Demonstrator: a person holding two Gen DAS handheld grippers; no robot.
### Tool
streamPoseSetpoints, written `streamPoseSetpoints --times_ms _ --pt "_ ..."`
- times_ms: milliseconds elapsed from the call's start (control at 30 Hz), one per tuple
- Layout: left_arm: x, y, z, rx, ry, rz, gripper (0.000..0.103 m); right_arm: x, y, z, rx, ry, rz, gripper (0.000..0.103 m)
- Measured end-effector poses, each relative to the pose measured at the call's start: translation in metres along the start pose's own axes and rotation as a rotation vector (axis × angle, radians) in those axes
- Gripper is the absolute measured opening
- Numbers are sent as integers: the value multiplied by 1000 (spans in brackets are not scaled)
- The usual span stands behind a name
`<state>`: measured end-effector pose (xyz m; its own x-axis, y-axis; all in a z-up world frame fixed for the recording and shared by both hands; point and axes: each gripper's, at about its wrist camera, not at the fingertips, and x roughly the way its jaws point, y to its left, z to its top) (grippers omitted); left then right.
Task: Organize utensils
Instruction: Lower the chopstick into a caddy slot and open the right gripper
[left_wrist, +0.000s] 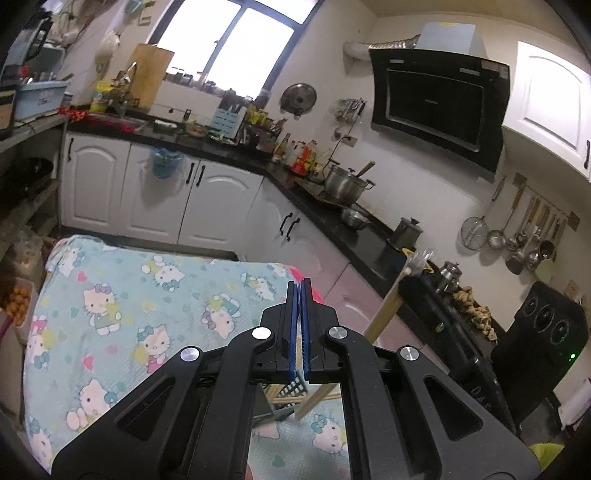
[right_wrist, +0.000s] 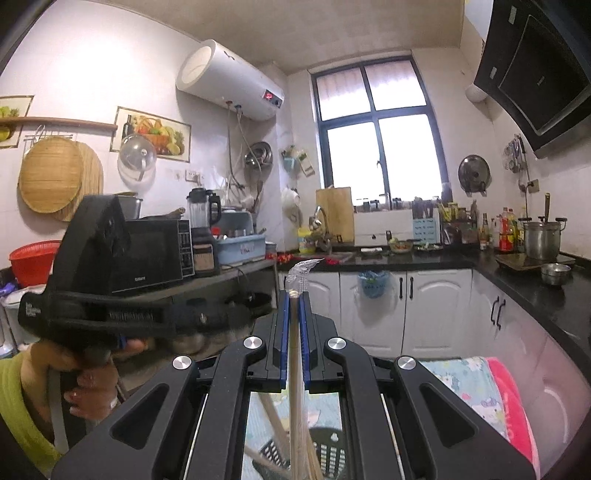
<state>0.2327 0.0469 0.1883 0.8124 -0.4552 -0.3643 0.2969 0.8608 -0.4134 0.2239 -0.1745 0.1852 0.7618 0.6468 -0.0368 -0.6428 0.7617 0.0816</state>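
The wrapped chopsticks (right_wrist: 294, 354) stand pinched between the blue pads (right_wrist: 283, 332) of the right gripper (right_wrist: 294, 295); their long axis runs along the fingers, from 6 o'clock up to 12 o'clock, the crinkled plastic tip (right_wrist: 303, 267) poking past the fingertips; the lower ends drop toward a black slotted utensil basket (right_wrist: 325, 454); in the left wrist view the same sticks (left_wrist: 384, 314) slant from 7 toward 1 o'clock at the frame's right of the left gripper (left_wrist: 300, 286), whose jaws are pressed together on nothing; beneath lies a Hello Kitty tablecloth (left_wrist: 122, 306); the black countertop (left_wrist: 347, 229) lies beyond.
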Motion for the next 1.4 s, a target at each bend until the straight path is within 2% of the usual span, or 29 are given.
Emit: streamPoseSetpoints --times_ms 233,700,767,867,900,967,1033,1167,1333,1400 --pt "17 14 -14 19 23 21 0 23 -10 -19 2 20 -14 6" --pt "47 35 -42 34 90 85 0 65 -23 -67 34 153 -90 6" --pt "50 39 -46 30 101 105 1 65 -24 -71 42 150 -107 8" --pt "49 42 -50 30 103 133 22 66 -26 -76 50 182 -133 27" --pt "47 42 -50 30 100 140 29 65 -28 -78 56 185 -134 28" --pt "44 42 -51 32 94 149 37 63 -29 -82 59 202 -139 29" --pt "38 41 -51 33 83 164 51 59 -30 -84 65 212 -143 33" --pt "26 40 -48 26 59 177 61 46 -32 -87 83 221 -148 38" --pt "10 36 -45 23 28 187 76 31 -32 -84 86 219 -152 39" --pt "4 35 -45 19 17 184 76 23 -32 -80 85 210 -157 39"
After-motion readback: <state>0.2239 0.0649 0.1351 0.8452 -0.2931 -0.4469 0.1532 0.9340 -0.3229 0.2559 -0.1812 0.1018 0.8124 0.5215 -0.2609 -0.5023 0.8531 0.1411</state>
